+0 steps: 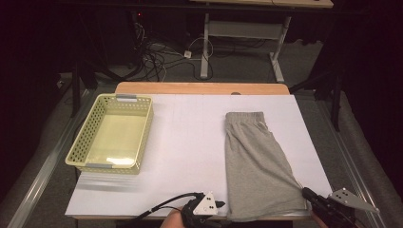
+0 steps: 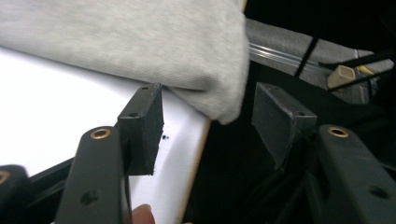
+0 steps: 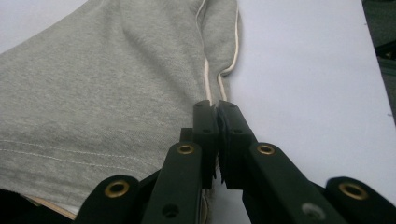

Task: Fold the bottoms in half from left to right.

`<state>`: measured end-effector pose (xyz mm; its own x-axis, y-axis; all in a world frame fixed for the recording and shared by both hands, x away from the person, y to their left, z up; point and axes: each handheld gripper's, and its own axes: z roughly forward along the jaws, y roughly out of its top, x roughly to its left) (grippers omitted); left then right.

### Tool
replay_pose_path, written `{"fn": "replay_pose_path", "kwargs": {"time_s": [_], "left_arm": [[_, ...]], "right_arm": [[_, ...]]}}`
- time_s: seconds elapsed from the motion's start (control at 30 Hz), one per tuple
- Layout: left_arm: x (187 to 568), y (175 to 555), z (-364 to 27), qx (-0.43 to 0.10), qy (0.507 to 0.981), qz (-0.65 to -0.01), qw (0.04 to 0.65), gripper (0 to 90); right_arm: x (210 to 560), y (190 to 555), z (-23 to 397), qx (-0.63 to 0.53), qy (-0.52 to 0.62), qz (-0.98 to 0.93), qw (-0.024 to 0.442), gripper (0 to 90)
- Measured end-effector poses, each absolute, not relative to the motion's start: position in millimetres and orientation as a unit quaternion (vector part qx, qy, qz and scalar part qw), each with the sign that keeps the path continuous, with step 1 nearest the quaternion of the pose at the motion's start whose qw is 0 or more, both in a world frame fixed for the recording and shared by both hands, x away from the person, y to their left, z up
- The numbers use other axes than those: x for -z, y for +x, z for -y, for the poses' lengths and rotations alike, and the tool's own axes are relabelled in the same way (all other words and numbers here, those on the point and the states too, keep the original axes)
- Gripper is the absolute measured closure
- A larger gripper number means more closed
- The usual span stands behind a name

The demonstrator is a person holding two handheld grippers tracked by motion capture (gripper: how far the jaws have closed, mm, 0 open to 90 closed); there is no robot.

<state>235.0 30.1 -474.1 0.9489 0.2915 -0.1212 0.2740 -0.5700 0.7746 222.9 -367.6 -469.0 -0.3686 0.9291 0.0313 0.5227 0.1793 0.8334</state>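
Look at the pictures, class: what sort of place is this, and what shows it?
Probably a lab or workshop set up for recording. A white-topped table holds grey cotton shorts and a pale yellow perforated plastic basket under a fixed camera, and tangled black and white cables lie on the carpet behind it.

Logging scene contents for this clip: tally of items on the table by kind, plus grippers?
Grey shorts: 1
Yellow plastic basket: 1
Handheld grippers: 2, the left gripper and the right gripper
Total: 4
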Motion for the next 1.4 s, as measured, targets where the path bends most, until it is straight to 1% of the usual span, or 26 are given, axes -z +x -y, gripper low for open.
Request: {"fn": "replay_pose_path", "kwargs": {"time_s": [0.03, 0.1, 0.17, 0.2, 0.27, 0.37, 0.43, 0.5, 0.53, 0.63, 0.73, 0.8, 0.83, 0.87, 0.9, 0.93, 1.0, 1.13, 1.4], "left_arm": [[473, 237, -32, -0.011, 0.882, -0.163, 0.442, 42.2], [471, 241, -35, -0.016, 0.877, -0.172, 0.448, 36.9], [469, 247, -39, -0.019, 0.871, -0.182, 0.456, 36.6], [468, 252, -39, -0.017, 0.868, -0.191, 0.458, 33.3], [467, 265, -39, -0.004, 0.863, -0.210, 0.459, 32.2], [466, 289, -31, -0.009, 0.857, -0.242, 0.456, 32.6], [466, 308, -20, -0.020, 0.856, -0.266, 0.443, 32.5], [468, 324, -8, -0.043, 0.860, -0.280, 0.425, 32.1], [470, 332, -2, -0.053, 0.864, -0.289, 0.409, 32.1], [476, 353, 12, -0.060, 0.877, -0.314, 0.359, 32.9], [475, 358, 16, -0.075, 0.880, -0.310, 0.353, 42.1], [476, 358, 16, -0.077, 0.878, -0.309, 0.357, 53.8], [476, 358, 16, -0.077, 0.878, -0.306, 0.359, 57.7], [476, 357, 16, -0.068, 0.879, -0.299, 0.364, 64.9], [477, 356, 17, -0.058, 0.879, -0.294, 0.370, 75.6], [477, 355, 18, -0.061, 0.880, -0.291, 0.371, 82.8], [477, 353, 19, -0.073, 0.881, -0.284, 0.371, 85.0], [475, 351, 12, -0.097, 0.878, -0.281, 0.375, 86.0], [469, 354, -18, -0.106, 0.867, -0.294, 0.387, 86.1]], "right_arm": [[468, 223, 368, -0.401, 0.501, -0.723, 0.255, 86.7], [468, 222, 369, -0.403, 0.502, -0.721, 0.256, 86.7], [469, 223, 370, -0.403, 0.504, -0.721, 0.253, 86.2], [470, 223, 370, -0.403, 0.505, -0.721, 0.250, 85.2], [471, 224, 369, -0.403, 0.505, -0.722, 0.247, 79.9], [470, 223, 367, -0.407, 0.505, -0.721, 0.246, 73.8], [470, 223, 367, -0.408, 0.506, -0.720, 0.244, 72.0], [470, 223, 367, -0.408, 0.506, -0.720, 0.244, 71.0], [471, 223, 367, -0.408, 0.506, -0.720, 0.244, 70.7], [472, 223, 368, -0.408, 0.507, -0.720, 0.242, 69.5], [473, 224, 369, -0.408, 0.508, -0.719, 0.240, 68.8], [473, 225, 370, -0.411, 0.508, -0.718, 0.239, 68.7], [473, 225, 370, -0.411, 0.507, -0.718, 0.239, 68.7], [473, 226, 370, -0.412, 0.508, -0.718, 0.239, 68.5], [473, 226, 370, -0.413, 0.507, -0.718, 0.238, 68.1], [473, 227, 369, -0.413, 0.507, -0.718, 0.238, 67.4], [473, 227, 368, -0.412, 0.506, -0.719, 0.237, 65.4], [474, 227, 366, -0.410, 0.508, -0.720, 0.235, 59.7], [477, 229, 362, -0.406, 0.505, -0.727, 0.226, 59.2]]}}
